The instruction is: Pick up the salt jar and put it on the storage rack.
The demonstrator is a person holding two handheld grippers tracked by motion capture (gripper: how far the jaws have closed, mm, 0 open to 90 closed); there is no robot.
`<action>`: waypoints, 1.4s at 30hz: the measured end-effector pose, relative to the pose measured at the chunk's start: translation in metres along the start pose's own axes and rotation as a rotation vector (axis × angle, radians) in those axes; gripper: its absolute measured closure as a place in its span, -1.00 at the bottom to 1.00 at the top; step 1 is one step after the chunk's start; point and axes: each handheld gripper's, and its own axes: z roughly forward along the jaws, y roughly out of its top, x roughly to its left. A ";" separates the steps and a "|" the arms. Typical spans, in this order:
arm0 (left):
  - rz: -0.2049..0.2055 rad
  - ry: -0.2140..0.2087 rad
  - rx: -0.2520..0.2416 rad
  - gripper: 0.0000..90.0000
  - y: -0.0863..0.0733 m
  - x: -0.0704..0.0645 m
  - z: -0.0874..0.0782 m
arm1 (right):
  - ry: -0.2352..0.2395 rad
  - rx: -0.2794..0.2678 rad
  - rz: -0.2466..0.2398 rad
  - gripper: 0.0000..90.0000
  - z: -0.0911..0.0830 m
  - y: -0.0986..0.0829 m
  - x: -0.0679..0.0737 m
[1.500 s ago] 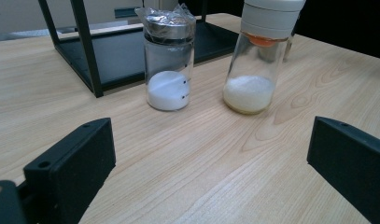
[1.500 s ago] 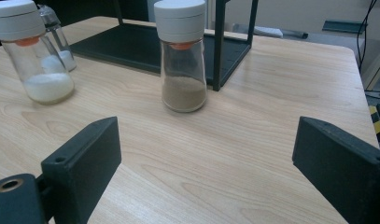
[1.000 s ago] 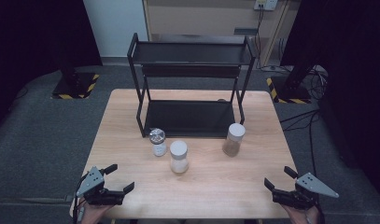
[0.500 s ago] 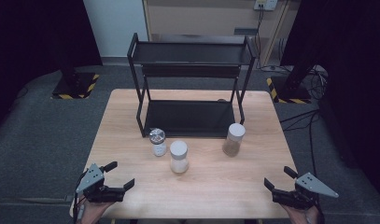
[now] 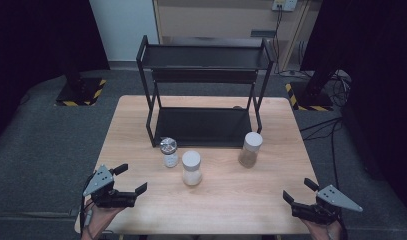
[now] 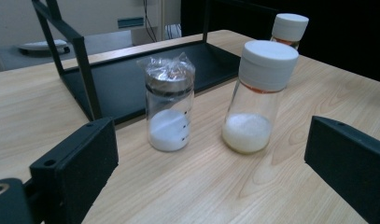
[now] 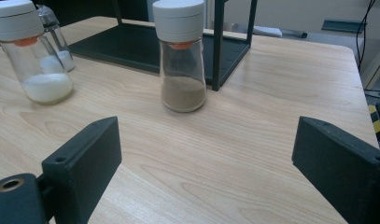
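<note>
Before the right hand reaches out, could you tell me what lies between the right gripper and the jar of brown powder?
Bare tabletop only. In the right gripper view, nothing stands between the open right gripper and the brown-powder jar.

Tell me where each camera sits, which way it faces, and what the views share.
High view: above the person's side, looking forward and down on the table; both hands, left gripper and right gripper at the bottom.
Left gripper view: between its open fingers, facing the foil-capped jar.
Right gripper view: between its open fingers, facing the brown-powder jar.
Shared: the white-powder jar and black rack show in all three.
</note>
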 end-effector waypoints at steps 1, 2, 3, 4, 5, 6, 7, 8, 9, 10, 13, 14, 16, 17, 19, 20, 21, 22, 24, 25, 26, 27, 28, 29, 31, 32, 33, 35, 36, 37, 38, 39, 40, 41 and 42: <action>0.001 -0.003 0.000 -0.96 0.002 0.001 0.001 | 0.000 0.000 0.000 -0.82 0.000 0.000 0.000; 0.001 -0.005 0.001 -0.96 0.004 0.001 0.003 | 0.000 0.000 0.001 -0.82 0.000 0.000 0.000; 0.002 -0.006 -0.001 -0.96 0.006 0.002 0.005 | 0.001 0.000 0.002 -0.82 0.000 0.000 0.000; 0.004 -0.007 -0.002 -0.96 0.008 0.002 0.006 | 0.001 0.000 0.001 -0.82 0.000 0.000 0.000; 0.005 -0.008 -0.002 -0.96 0.011 0.003 0.009 | 0.001 0.000 0.000 -0.82 0.000 0.000 0.000; 0.005 -0.008 -0.003 -0.96 0.015 0.003 0.012 | 0.001 0.000 0.001 -0.82 0.000 0.000 0.000; 0.005 -0.008 -0.003 -0.96 0.015 0.003 0.012 | 0.001 0.000 0.001 -0.82 0.000 0.000 0.000; 0.007 -0.010 -0.003 -0.96 0.018 0.004 0.014 | 0.001 0.000 0.001 -0.82 0.000 0.000 0.000; 0.007 -0.011 -0.002 -0.96 0.020 0.004 0.016 | 0.001 0.000 0.001 -0.82 0.000 0.000 0.000; 0.010 -0.012 0.002 -0.96 0.023 0.005 0.018 | 0.001 -0.001 0.001 -0.82 0.000 0.000 0.000; 0.021 -0.013 0.012 -0.96 0.029 0.005 0.025 | 0.001 0.000 0.002 -0.82 0.000 0.000 0.000; 0.027 -0.016 0.017 -0.96 0.033 0.006 0.029 | 0.002 -0.001 0.001 -0.82 0.000 0.000 -0.001; 0.032 -0.014 0.021 -0.95 0.035 0.006 0.031 | 0.002 -0.001 0.001 -0.82 0.000 0.000 -0.001; 0.030 -0.015 0.020 -0.95 0.036 0.006 0.033 | 0.002 -0.001 0.003 -0.82 0.000 0.000 -0.001; 0.032 -0.016 0.024 -0.95 0.039 0.007 0.038 | 0.002 0.000 0.002 -0.81 0.000 0.000 -0.001; 0.032 -0.017 0.027 -0.95 0.040 0.008 0.040 | 0.003 0.000 0.003 -0.81 0.000 0.000 -0.001; 0.031 -0.017 0.029 -0.95 0.041 0.009 0.042 | 0.003 0.000 0.003 -0.81 0.000 0.000 -0.001; 0.032 -0.016 0.031 -0.95 0.042 0.009 0.045 | 0.004 0.001 0.003 -0.81 0.000 0.000 -0.001; 0.032 -0.019 0.038 -0.95 0.045 0.011 0.050 | 0.004 0.001 0.002 -0.81 0.001 0.000 -0.001; 0.036 -0.018 0.042 -0.95 0.046 0.011 0.053 | 0.004 0.001 0.002 -0.81 0.001 0.000 -0.001; 0.035 -0.018 0.044 -0.95 0.046 0.012 0.056 | 0.004 0.000 0.002 -0.81 0.001 0.000 -0.001; 0.031 -0.019 0.047 -0.95 0.047 0.013 0.058 | 0.004 0.001 0.003 -0.81 0.001 0.000 -0.001; 0.030 -0.019 0.050 -0.95 0.047 0.014 0.061 | 0.004 0.001 0.004 -0.81 0.001 0.000 -0.001; 0.027 -0.016 0.056 -0.95 0.047 0.015 0.065 | 0.004 0.001 0.003 -0.81 0.001 0.000 -0.001; 0.020 -0.015 0.060 -0.95 0.047 0.017 0.070 | 0.005 0.001 0.003 -0.81 0.001 0.000 -0.001; 0.022 -0.011 0.065 -0.94 0.047 0.018 0.072 | 0.005 0.001 0.003 -0.81 0.001 0.000 -0.001; 0.017 -0.010 0.070 -0.94 0.047 0.019 0.075 | 0.005 0.002 0.003 -0.81 0.001 0.000 -0.001; 0.013 -0.010 0.076 -0.94 0.046 0.021 0.081 | 0.006 0.001 0.005 -0.81 0.001 -0.001 -0.002; 0.013 -0.008 0.080 -0.94 0.046 0.021 0.083 | 0.006 0.001 0.005 -0.81 0.001 -0.001 -0.002; 0.012 -0.006 0.082 -0.94 0.046 0.022 0.085 | 0.006 0.001 0.004 -0.81 0.001 -0.001 -0.002; 0.008 -0.006 0.082 -0.94 0.046 0.023 0.087 | 0.006 0.001 0.004 -0.81 0.001 -0.001 -0.002; 0.006 -0.005 0.083 -0.94 0.046 0.023 0.090 | 0.006 0.001 0.004 -0.81 0.001 -0.001 -0.002; 0.007 -0.004 0.086 -0.94 0.046 0.024 0.092 | 0.006 0.002 0.004 -0.81 0.001 0.000 -0.002; 0.006 -0.004 0.087 -0.93 0.046 0.024 0.095 | 0.006 0.002 0.004 -0.81 0.001 0.000 -0.002; 0.010 -0.003 0.091 -0.93 0.047 0.024 0.098 | 0.007 0.001 0.004 -0.81 0.001 0.000 -0.002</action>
